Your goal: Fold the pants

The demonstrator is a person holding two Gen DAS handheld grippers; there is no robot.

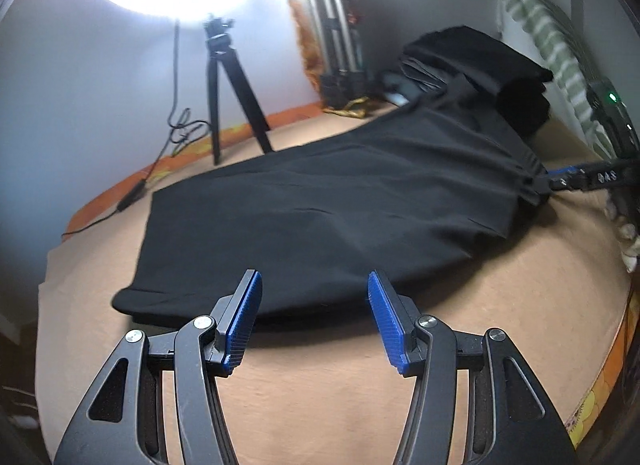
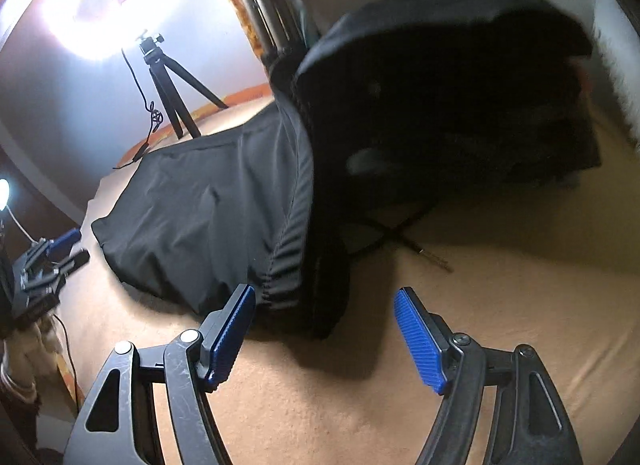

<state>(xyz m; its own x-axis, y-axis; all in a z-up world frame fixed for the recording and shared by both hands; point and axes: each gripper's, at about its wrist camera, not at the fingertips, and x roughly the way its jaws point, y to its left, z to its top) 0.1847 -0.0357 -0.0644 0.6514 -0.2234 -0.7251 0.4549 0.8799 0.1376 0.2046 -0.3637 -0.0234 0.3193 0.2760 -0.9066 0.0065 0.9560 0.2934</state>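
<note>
Left claw (image 1: 315, 285) angled down at the hem of the black pants (image 1: 320, 205), half spread, empty. Right claw (image 2: 324, 301) wide, empty, beside the waistband. Tripod (image 1: 236, 105) behind.

text: white digits, roughly "048", blurred | on: right gripper (image 1: 592, 177) body | other text: none readable

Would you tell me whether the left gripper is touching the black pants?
Apart. The left wrist view shows the left gripper open above the bare bedsheet, short of the pants.
</note>
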